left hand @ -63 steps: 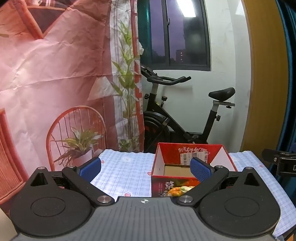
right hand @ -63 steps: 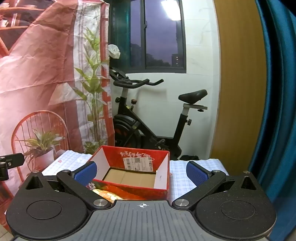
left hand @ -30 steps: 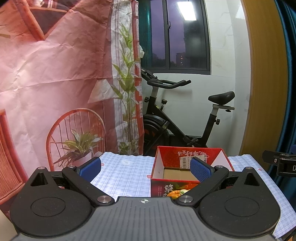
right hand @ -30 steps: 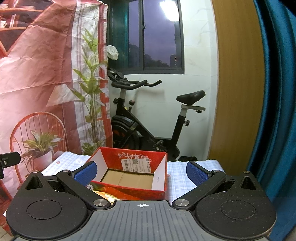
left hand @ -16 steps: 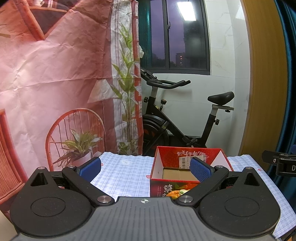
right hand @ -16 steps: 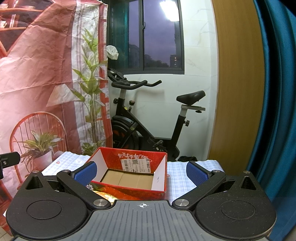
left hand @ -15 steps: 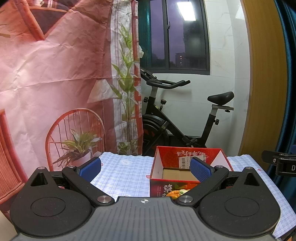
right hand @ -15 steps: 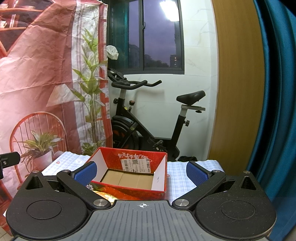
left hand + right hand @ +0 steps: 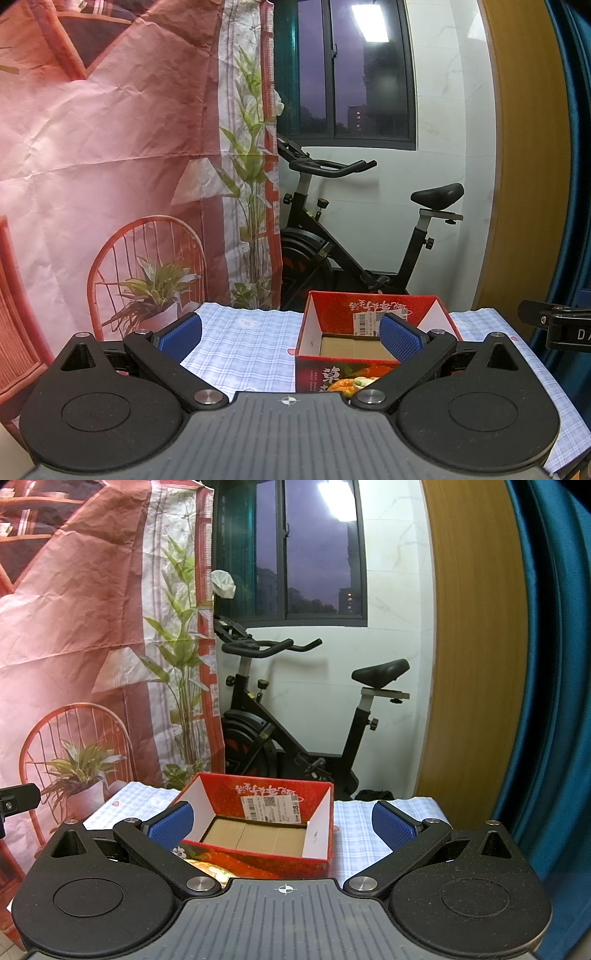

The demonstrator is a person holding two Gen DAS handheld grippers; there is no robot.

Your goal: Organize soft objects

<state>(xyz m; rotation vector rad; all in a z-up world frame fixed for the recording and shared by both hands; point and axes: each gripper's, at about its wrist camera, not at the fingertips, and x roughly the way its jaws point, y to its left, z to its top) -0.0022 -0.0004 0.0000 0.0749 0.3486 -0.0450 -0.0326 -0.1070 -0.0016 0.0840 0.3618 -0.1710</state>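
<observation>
An open red cardboard box [image 9: 373, 314] stands on a table with a blue-checked cloth [image 9: 247, 343]; its brown bottom shows nothing inside. It also shows in the right wrist view [image 9: 258, 801]. My left gripper [image 9: 290, 338] is open and empty, held above the table, with its right pad in front of the box. My right gripper [image 9: 282, 825] is open and empty, held just before the box. No soft object is in view.
An exercise bike [image 9: 354, 236] stands behind the table under a dark window. A printed pink backdrop [image 9: 103, 147] hangs at the left. A wooden panel [image 9: 469, 646] and blue curtain [image 9: 546, 664] are at the right. The right gripper's edge [image 9: 554, 325] shows at far right.
Both views have shifted very slightly; the box sits a little lower and closer in each. Both grippers stay open and empty.
</observation>
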